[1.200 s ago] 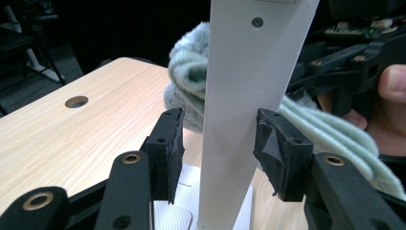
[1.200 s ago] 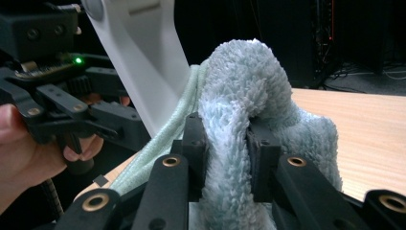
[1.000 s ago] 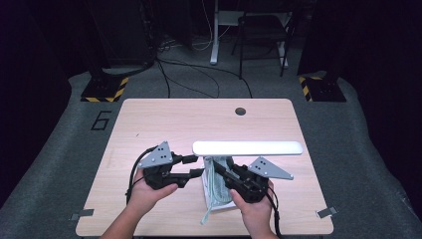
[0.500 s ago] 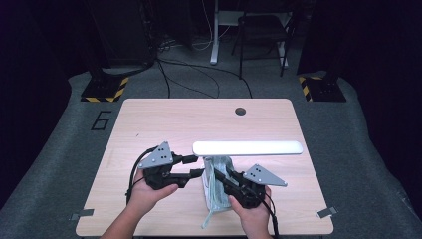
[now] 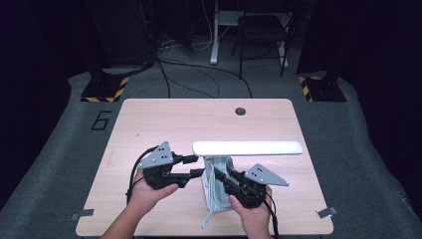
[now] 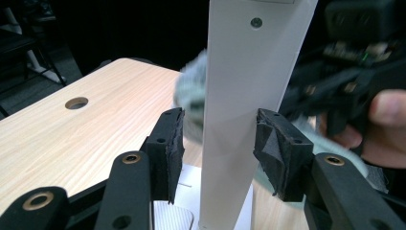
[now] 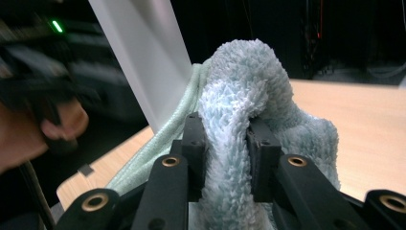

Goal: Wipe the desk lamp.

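A white desk lamp stands mid-table, its long bar head [image 5: 249,148] lying crosswise above its upright post [image 6: 244,96]. My left gripper [image 5: 195,166] [image 6: 225,148] is open, one pad [image 6: 170,143] on each side of the post, with a small gap on both sides. A fluffy pale blue-green towel [image 5: 213,196] [image 7: 258,91] lies bunched at the foot of the lamp. My right gripper [image 5: 217,174] [image 7: 225,153] is shut on a raised fold of it. The lamp post [image 7: 143,57] rises just left of the towel in the right gripper view.
The wooden table [image 5: 149,124] has a round cable hole [image 5: 241,111] at the far side. The lamp's flat white base [image 6: 189,213] sits under the left jaws. A corner of the towel hangs near the front edge [image 5: 206,221]. A chair [image 5: 261,35] stands on the floor beyond.
My right gripper has drawn slightly back toward the person with the towel in it, bunching the cloth. The left gripper has stayed around the lamp post.
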Demonstrator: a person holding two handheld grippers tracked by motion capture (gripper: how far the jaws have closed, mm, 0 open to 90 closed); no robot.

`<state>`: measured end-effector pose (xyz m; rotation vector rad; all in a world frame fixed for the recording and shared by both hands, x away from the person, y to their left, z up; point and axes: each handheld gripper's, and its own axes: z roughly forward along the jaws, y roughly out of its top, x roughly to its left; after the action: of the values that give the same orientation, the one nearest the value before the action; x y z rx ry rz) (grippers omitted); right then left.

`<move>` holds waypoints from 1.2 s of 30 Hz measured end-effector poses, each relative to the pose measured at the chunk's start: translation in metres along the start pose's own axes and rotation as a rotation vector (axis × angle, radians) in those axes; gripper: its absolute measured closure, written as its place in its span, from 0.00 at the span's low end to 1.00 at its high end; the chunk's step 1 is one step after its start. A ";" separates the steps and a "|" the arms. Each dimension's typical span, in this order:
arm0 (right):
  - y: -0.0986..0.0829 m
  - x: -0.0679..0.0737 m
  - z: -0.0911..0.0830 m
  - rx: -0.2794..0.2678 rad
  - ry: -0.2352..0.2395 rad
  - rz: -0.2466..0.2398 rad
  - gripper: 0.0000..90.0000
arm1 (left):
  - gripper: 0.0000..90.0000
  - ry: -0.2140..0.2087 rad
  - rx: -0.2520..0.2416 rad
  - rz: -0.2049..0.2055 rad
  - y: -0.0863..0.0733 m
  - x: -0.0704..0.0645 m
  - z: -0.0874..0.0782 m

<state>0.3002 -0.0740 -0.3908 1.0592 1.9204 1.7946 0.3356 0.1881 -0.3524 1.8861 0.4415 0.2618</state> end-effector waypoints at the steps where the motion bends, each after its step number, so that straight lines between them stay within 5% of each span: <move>1: 0.004 0.001 -0.001 -0.009 0.005 -0.002 0.82 | 0.58 -0.002 -0.001 -0.007 0.000 -0.001 0.000; 9: 0.022 0.006 -0.010 -0.084 0.031 0.014 0.81 | 0.58 0.001 0.008 0.006 -0.002 -0.001 0.000; 11: 0.023 0.004 -0.012 -0.088 0.035 0.013 0.81 | 0.57 -0.025 0.005 0.019 -0.005 -0.001 0.000; 16: 0.019 0.003 -0.016 -0.069 0.020 -0.021 0.81 | 0.54 -0.086 0.016 0.037 -0.010 -0.002 0.005; 20: 0.019 0.001 -0.020 -0.071 0.028 -0.001 0.81 | 0.53 -0.108 0.022 0.031 -0.014 0.000 0.016; 32: 0.024 -0.001 -0.021 -0.077 0.067 0.029 0.81 | 0.51 -0.132 0.035 0.052 -0.019 0.007 0.044; 36: 0.022 0.000 -0.019 -0.067 0.067 0.035 0.81 | 0.58 -0.129 0.019 0.087 -0.019 0.006 0.049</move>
<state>0.2939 -0.0891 -0.3661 1.0281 1.8767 1.9225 0.3571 0.1547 -0.3880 1.9308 0.2759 0.1924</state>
